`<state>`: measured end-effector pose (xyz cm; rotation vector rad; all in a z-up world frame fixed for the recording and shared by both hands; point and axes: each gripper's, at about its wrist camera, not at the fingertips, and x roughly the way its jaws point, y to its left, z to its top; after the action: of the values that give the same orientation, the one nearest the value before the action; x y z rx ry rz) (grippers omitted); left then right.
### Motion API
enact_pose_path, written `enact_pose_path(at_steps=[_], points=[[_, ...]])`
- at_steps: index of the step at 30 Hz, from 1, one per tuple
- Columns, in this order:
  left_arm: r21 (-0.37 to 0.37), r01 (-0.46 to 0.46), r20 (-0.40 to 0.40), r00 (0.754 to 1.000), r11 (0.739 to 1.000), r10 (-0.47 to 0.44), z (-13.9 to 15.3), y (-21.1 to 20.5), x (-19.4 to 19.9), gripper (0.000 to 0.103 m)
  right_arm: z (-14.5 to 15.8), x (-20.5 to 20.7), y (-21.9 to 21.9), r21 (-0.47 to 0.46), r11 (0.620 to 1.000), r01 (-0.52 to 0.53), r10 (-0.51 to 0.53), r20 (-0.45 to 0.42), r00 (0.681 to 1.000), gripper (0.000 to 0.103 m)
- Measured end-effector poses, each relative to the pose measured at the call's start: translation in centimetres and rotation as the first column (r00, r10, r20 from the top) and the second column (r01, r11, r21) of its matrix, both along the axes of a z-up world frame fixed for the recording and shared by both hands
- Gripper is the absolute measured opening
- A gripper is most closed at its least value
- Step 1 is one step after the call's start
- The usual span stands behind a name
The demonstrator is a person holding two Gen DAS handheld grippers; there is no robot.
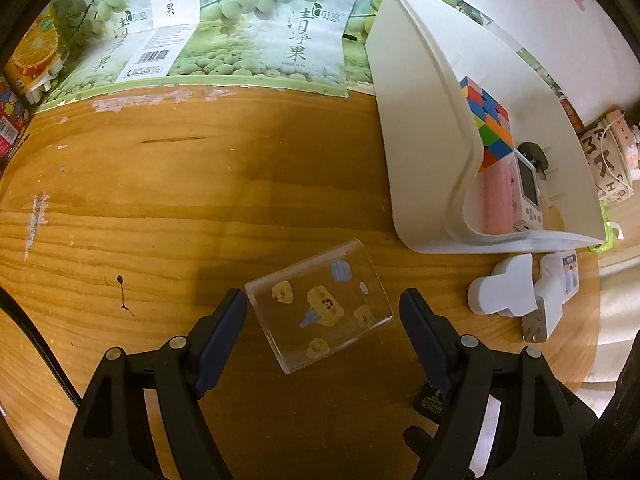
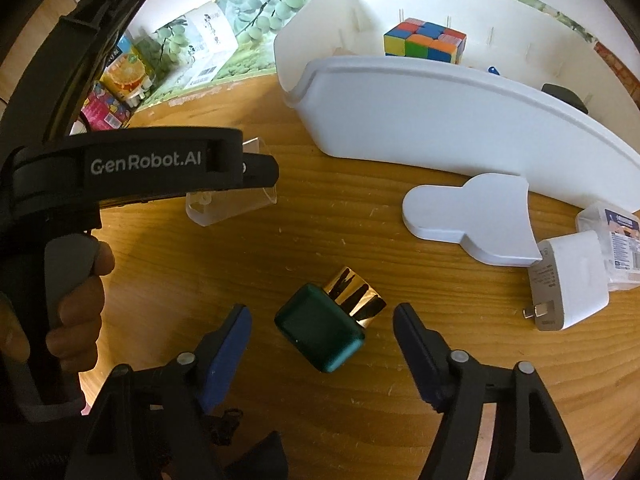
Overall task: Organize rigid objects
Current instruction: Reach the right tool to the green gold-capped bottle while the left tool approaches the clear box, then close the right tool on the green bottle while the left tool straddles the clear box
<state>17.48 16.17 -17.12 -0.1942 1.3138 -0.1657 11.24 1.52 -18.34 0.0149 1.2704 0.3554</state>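
Left tool (image 2: 224, 168) hides part of the clear block (image 2: 230, 210).

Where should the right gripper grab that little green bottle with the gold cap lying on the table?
Grip the green bottle across its flat-sided body, coming down from above. It lies on its side between the open right gripper, and the gold cap looks shiny, smaller and probably slippery.

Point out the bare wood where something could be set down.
Bare: the wide stretch left of the clear acrylic block, up to the green fruit boxes. Crowded: beside the white bin, where the white flat piece and charger lie.
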Motion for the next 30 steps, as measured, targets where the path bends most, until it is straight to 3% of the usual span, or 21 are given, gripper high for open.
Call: enact_pose_path(at_steps=[14, 19, 30], points=[[-0.017, -0.032, 0.006, 0.999, 0.999, 0.032, -0.4, 0.6, 0.4, 0.079, -0.8, 0.9, 0.7, -0.019, 1.0, -0.016, 0.016, -0.014, 1.0, 0.065], [-0.029, -0.04, -0.001, 0.999, 0.999, 0.04, -0.3, 1.1, 0.3, 0.078, -0.8, 0.8, 0.6, -0.023, 1.0, -0.017, 0.017, -0.012, 1.0, 0.054], [-0.065, -0.066, -0.031, 0.997, 0.996, 0.064, -0.3, 2.4, -0.8, 0.077, -0.9, 0.7, 0.6, -0.035, 0.999, -0.032, 0.032, -0.016, 0.999, 0.054]])
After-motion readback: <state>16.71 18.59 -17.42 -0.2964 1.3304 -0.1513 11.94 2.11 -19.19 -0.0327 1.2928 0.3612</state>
